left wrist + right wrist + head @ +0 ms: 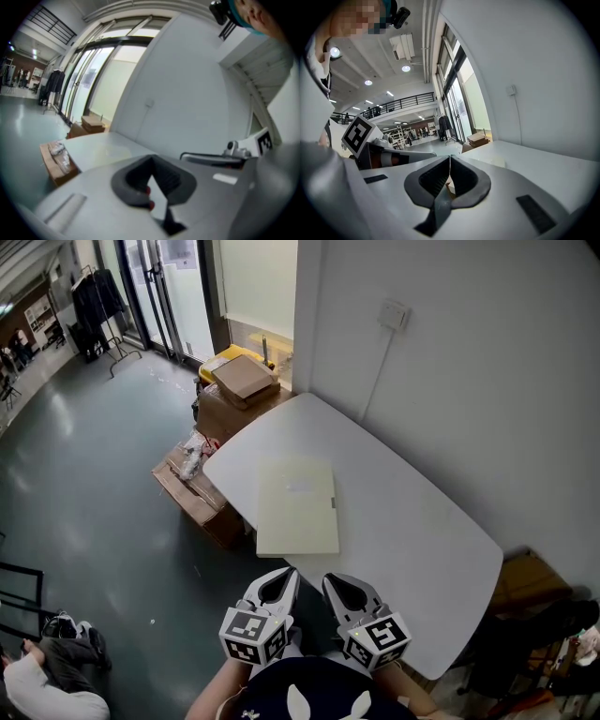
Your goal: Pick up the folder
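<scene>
My left gripper [287, 576] and right gripper [330, 581], jaws shut and empty, side by side facing the cream folder [298, 505], which lies flat on the table [422, 521], apparently ready to approach.

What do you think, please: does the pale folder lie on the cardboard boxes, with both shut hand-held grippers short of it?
Not quite: the head view shows the folder lying on the white table, not the boxes; the rest holds.

folder [297, 506]: 1 | tabletop [412, 531]: 1 | left tool [285, 575] + right tool [334, 580]: 2 | cardboard boxes [244, 379]: 3 | wall socket [394, 312]: 1 | coat rack [97, 298]: 1
</scene>
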`<state>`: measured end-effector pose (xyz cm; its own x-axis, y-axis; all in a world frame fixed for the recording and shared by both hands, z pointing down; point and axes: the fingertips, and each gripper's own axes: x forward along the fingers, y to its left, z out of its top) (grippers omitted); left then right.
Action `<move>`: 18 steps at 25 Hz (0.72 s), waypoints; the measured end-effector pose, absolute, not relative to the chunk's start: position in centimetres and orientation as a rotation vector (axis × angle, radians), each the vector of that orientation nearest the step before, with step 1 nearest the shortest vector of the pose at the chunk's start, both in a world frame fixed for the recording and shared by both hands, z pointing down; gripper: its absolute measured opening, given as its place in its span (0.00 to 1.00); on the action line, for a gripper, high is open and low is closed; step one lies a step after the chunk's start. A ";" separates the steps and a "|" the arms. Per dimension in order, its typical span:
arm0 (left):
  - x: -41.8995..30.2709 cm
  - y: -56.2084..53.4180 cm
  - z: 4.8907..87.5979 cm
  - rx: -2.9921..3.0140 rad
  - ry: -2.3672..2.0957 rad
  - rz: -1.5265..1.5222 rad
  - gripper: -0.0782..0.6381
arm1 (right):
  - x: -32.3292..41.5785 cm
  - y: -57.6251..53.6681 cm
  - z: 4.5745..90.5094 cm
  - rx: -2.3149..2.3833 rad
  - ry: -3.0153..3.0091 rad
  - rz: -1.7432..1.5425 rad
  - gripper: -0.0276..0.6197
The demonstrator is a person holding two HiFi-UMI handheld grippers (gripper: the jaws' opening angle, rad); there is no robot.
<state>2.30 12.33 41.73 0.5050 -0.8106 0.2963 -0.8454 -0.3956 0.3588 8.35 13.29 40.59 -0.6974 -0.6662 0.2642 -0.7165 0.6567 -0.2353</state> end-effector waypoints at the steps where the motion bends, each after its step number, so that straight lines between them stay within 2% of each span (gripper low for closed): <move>1: 2.0 12.0 41.8 2.287 -1.359 0.101 0.11 | 8.1 13.0 40.7 1.141 -2.713 0.488 0.06; 18: -3.1 5.8 43.3 2.305 -1.304 0.141 0.11 | 4.2 7.0 43.1 1.200 -2.655 0.534 0.06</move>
<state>-3.13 5.78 43.28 0.5394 -0.7797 0.3180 -0.8296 -0.4275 0.3591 4.20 7.00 43.13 -0.6584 -0.6881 0.3049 -0.7525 0.6100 -0.2483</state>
